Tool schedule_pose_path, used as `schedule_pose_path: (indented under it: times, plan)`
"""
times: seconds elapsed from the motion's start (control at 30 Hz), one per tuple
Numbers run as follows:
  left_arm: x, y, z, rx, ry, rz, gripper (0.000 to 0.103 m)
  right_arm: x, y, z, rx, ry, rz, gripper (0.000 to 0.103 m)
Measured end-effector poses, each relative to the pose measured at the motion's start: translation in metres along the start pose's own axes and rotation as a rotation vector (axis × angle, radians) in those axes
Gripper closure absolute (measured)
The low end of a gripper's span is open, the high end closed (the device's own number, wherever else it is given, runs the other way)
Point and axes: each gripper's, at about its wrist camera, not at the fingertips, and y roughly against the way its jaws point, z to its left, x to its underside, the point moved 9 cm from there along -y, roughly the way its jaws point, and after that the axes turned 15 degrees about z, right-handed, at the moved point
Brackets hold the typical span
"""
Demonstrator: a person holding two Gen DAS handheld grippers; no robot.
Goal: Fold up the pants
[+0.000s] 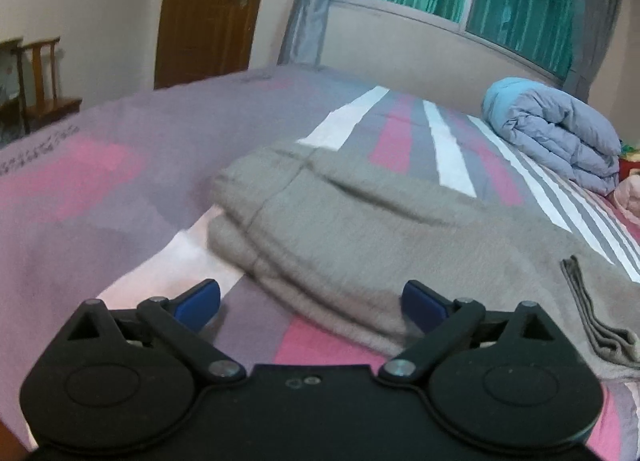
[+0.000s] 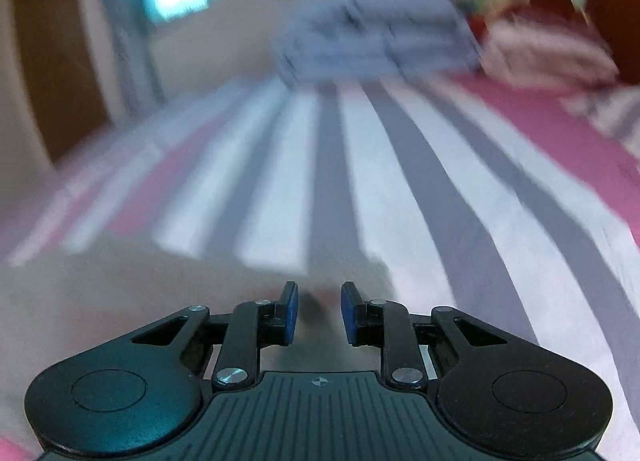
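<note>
The grey pants (image 1: 360, 229) lie folded on the striped bed sheet (image 1: 120, 181), with the waistband edge at the right (image 1: 592, 309). My left gripper (image 1: 311, 303) is wide open and empty, just in front of the near edge of the pants. In the blurred right wrist view, my right gripper (image 2: 319, 313) has its jaws partly closed with a narrow gap, over the grey fabric of the pants (image 2: 160, 293). Whether it grips the fabric is unclear from the blur.
A folded blue-grey quilt (image 1: 560, 141) lies at the head of the bed; it also shows in the right wrist view (image 2: 372, 33). Pink bedding (image 2: 552, 53) sits beside it. A wooden chair (image 1: 40, 81) and a door (image 1: 208, 9) stand beyond the bed.
</note>
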Motion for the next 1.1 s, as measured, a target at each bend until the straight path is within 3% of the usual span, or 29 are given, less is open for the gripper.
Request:
schedule_pose_path:
  times: [0.13, 0.17, 0.2, 0.3, 0.4, 0.43, 0.5, 0.57, 0.7, 0.83, 0.9, 0.97, 1.1]
  plan:
    - [-0.022, -0.011, -0.007, -0.01, 0.004, -0.006, 0.012, -0.003, -0.01, -0.005, 0.063, -0.018, -0.027, 0.079]
    - [-0.026, -0.015, -0.007, -0.017, 0.006, -0.001, 0.012, 0.002, -0.018, -0.009, 0.072, -0.036, -0.005, 0.079]
    - [-0.029, -0.02, -0.007, -0.029, 0.007, 0.015, 0.012, 0.008, -0.035, -0.015, 0.074, -0.05, 0.071, 0.079]
    - [-0.035, -0.022, -0.008, -0.035, 0.009, 0.015, 0.012, 0.004, -0.034, -0.016, 0.081, -0.035, 0.089, 0.079]
    - [-0.032, -0.03, -0.007, -0.045, 0.004, 0.028, 0.01, -0.004, -0.004, -0.01, 0.028, -0.038, -0.044, 0.078]
    - [-0.03, -0.033, -0.008, -0.058, -0.009, 0.038, 0.01, 0.0, -0.007, -0.01, 0.062, -0.027, -0.04, 0.068]
    - [-0.027, -0.032, -0.01, -0.072, -0.043, 0.041, 0.01, 0.015, -0.037, -0.017, 0.112, -0.034, 0.107, 0.065]
    - [-0.024, -0.028, -0.007, -0.053, -0.036, 0.034, 0.01, 0.014, -0.023, -0.012, 0.085, -0.039, 0.067, 0.065]
    - [-0.012, -0.028, 0.007, -0.054, 0.021, 0.051, 0.011, 0.036, 0.028, 0.041, -0.128, 0.029, -0.05, 0.065]
    - [0.001, -0.02, 0.009, -0.033, 0.038, 0.05, 0.011, 0.09, 0.054, 0.107, -0.306, 0.117, -0.058, 0.065]
    - [0.004, -0.017, 0.007, -0.027, 0.032, 0.05, 0.011, 0.113, 0.048, 0.138, -0.333, 0.183, -0.031, 0.065]
    - [0.005, -0.015, 0.007, -0.018, 0.041, 0.055, 0.011, 0.129, 0.038, 0.168, -0.274, 0.252, -0.027, 0.065]
    - [0.006, -0.012, 0.008, -0.007, 0.042, 0.058, 0.011, 0.118, 0.028, 0.19, -0.239, 0.27, 0.008, 0.065]
